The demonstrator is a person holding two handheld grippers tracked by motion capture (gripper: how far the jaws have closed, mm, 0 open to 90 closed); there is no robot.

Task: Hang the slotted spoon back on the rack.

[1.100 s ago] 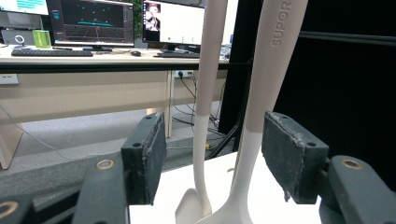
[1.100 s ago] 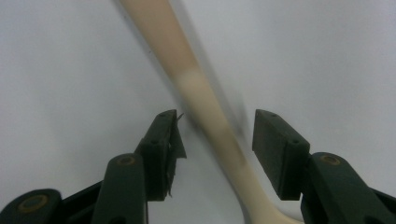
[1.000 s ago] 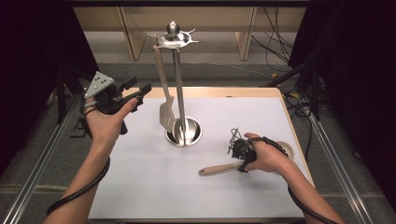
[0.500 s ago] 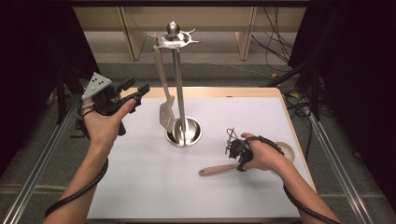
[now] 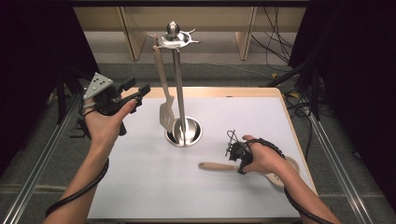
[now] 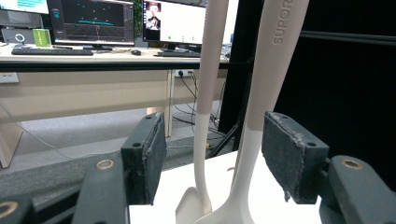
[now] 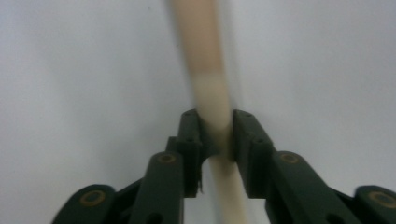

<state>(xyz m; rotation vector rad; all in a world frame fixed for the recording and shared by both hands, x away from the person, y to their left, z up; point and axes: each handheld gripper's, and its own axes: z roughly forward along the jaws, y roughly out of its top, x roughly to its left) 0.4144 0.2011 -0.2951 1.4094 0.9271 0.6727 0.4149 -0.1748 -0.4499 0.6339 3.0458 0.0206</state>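
A pale wooden spoon point(image 5: 215, 166) lies on the white table sheet at the right, its bowl under my right hand. My right gripper point(image 5: 235, 158) points down on the handle. In the right gripper view its jaws point(image 7: 215, 130) have just been closing and their pads press both sides of the spoon handle point(image 7: 205, 60). A steel utensil stand point(image 5: 179, 79) rises mid-table with a pale spatula point(image 5: 166, 112) hanging from its top. My left gripper point(image 5: 138, 87) is held up left of the stand, open and empty. In the left gripper view point(image 6: 212, 140) the spatula handle point(image 6: 273, 56) hangs beyond the jaws.
The white sheet point(image 5: 140, 186) covers a wooden table whose edge runs along the right. Metal rails point(image 5: 42, 163) flank both sides, with cables on the floor at the back right. The stand's round base point(image 5: 196, 135) sits between my two hands.
The right gripper's jaws have narrowed onto the spoon handle. Both hands and the left gripper stay where they were.
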